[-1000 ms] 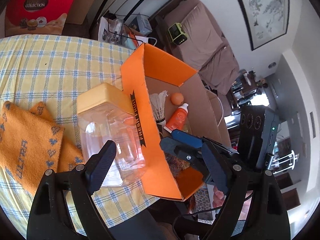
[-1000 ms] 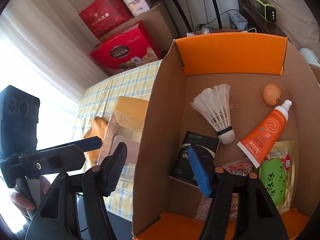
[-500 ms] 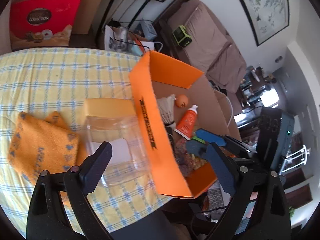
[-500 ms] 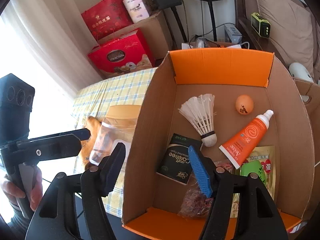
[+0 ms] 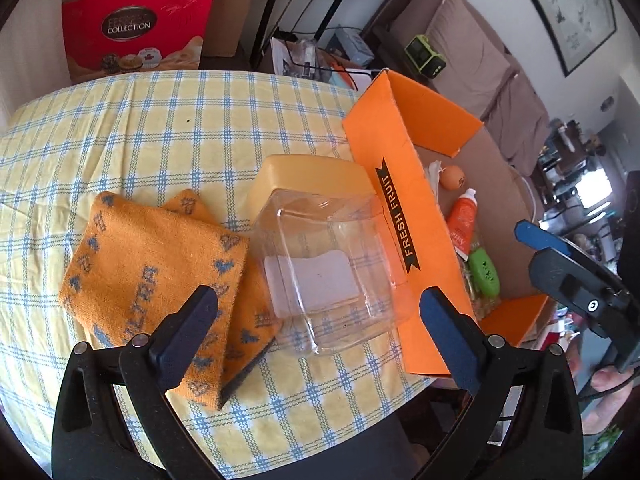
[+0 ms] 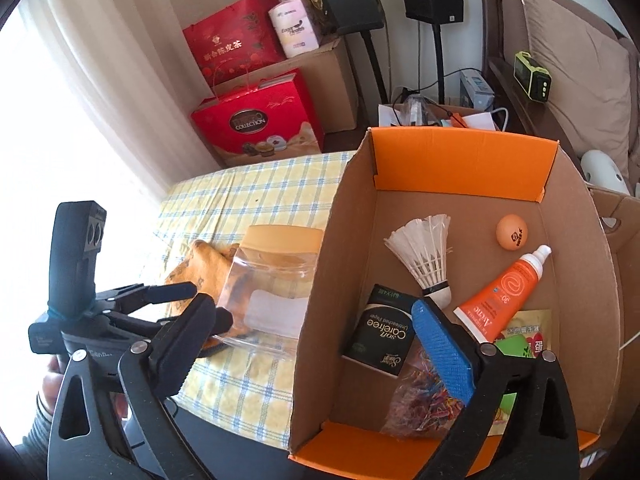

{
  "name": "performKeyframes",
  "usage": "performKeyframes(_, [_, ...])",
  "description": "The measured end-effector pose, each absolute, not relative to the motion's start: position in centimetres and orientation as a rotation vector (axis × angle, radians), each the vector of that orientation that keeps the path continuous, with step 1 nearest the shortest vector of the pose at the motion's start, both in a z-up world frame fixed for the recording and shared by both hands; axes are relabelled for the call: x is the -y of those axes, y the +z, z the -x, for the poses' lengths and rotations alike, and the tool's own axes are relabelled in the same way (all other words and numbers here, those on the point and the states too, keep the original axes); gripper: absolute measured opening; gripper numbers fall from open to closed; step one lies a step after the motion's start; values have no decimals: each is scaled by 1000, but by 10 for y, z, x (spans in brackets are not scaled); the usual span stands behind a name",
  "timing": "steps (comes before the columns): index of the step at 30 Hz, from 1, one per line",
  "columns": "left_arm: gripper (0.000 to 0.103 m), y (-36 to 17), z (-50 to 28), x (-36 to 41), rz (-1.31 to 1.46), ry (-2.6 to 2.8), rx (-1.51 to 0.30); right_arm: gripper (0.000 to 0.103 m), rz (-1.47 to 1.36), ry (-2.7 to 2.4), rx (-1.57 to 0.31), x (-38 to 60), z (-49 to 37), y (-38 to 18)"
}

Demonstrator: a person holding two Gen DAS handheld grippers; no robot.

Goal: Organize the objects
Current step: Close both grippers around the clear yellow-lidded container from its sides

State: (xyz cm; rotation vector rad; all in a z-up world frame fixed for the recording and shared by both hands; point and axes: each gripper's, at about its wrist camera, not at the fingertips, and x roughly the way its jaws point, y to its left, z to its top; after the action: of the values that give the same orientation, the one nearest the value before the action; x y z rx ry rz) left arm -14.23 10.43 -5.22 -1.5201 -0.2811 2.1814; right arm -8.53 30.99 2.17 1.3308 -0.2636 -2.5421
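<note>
An orange cardboard box (image 5: 400,216) (image 6: 320,280) stands at the table's right edge. It holds a shuttlecock (image 6: 426,254), an orange ball (image 6: 512,232), an orange tube (image 6: 500,298), a dark tissue pack (image 6: 384,332), a bag of rubber bands (image 6: 420,400) and a green item (image 5: 484,270). A clear jar with a yellow lid (image 5: 320,240) (image 6: 272,280) lies on its side against the box's outer wall. An orange cloth (image 5: 160,272) lies left of it. My left gripper (image 5: 316,332) is open and empty, just short of the jar. My right gripper (image 6: 320,352) is open and empty, straddling the box's left wall.
The table has a yellow checked cloth (image 5: 140,128). Red gift boxes (image 6: 256,120) and cardboard boxes stand on the floor beyond it. A sofa (image 5: 480,60) is at the back right. The table's near edge (image 5: 320,420) lies below the grippers.
Both grippers have drawn back and up from the box and jar, so more of the table and cloth shows. Both stay open. The jar and box have not moved.
</note>
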Motion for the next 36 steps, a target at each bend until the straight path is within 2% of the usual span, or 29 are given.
performKeyframes(4, [101, -56, 132, -122, 1518, 2204, 185, 102, -1326, -2548, 303, -317, 83, 21])
performKeyframes(10, [101, -62, 123, -144, 1519, 2198, 173, 102, -1322, -2561, 342, -328, 78, 22])
performKeyframes(18, [101, -75, 125, -163, 1516, 2299, 40, 102, -1309, -2572, 379, -338, 74, 23])
performKeyframes(23, [103, -81, 125, -158, 1502, 2308, 73, 102, -1319, -2567, 359, -335, 73, 20])
performKeyframes(28, [96, -72, 128, -149, 1460, 2298, 67, 102, -1319, -2539, 374, -331, 76, 18])
performKeyframes(31, [96, -67, 133, -138, 1454, 2258, 148, 102, -1307, -2522, 400, -329, 78, 20])
performKeyframes(36, [95, -61, 143, -101, 1440, 2161, 419, 102, -1285, -2466, 441, -317, 84, 26])
